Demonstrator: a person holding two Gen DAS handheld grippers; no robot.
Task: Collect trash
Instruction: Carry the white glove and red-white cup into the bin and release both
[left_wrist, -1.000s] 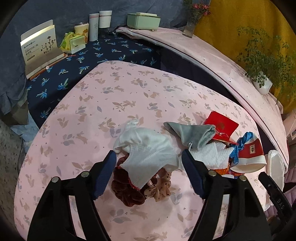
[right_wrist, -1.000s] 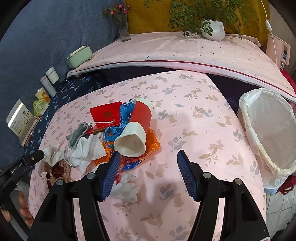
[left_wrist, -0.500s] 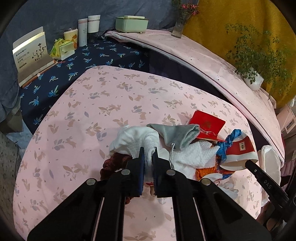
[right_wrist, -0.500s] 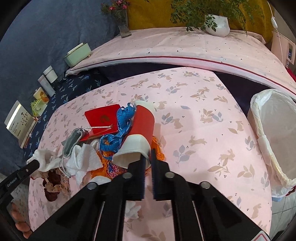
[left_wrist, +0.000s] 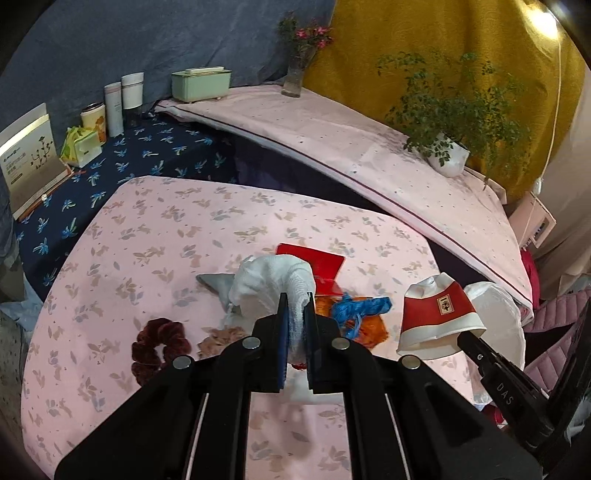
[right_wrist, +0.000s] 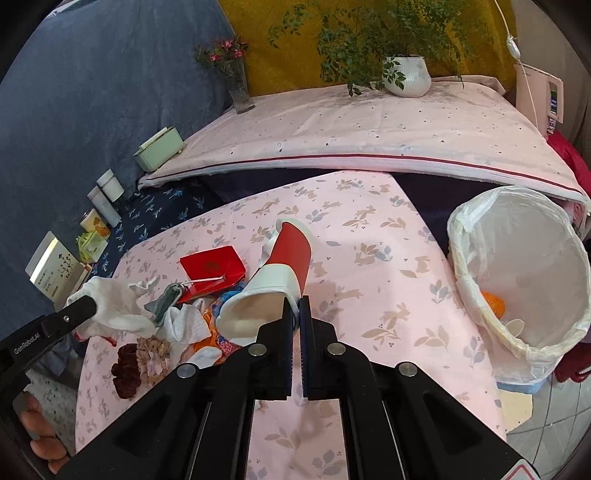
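The left gripper (left_wrist: 295, 314) pinches a crumpled white tissue (left_wrist: 273, 284), its two blue-padded jaws pressed tight on a fold of it; the tissue is soft, wrinkled and bunched into a rounded lump that stands above the jaws, lifted off the pink leaf-printed tablecloth (left_wrist: 155, 236). The right gripper (right_wrist: 294, 314) is squeezed onto the rim of a paper cup (right_wrist: 280, 277), which is red around the body with white bands at the mouth and the base; the cup tilts, its open white mouth turned toward the camera and its base pointing away, raised over the heap of litter. In the left view the same cup (left_wrist: 439, 317) hangs from the right gripper's black finger, showing a small label on its red band. Below lie a flat red envelope (right_wrist: 212, 266), a tangle of blue ribbon (left_wrist: 360, 306), an orange wrapper (left_wrist: 365, 328), a grey cloth (left_wrist: 216, 282), another white tissue (right_wrist: 184, 323) and two scrunchies, one dark red (left_wrist: 159, 345) and one pale brown (left_wrist: 218, 338). At the table's right edge stands a bin (right_wrist: 517, 277) lined with a white bag, with something orange at the bottom. A person's fingers (right_wrist: 40, 432) show at the lower left of the right view.
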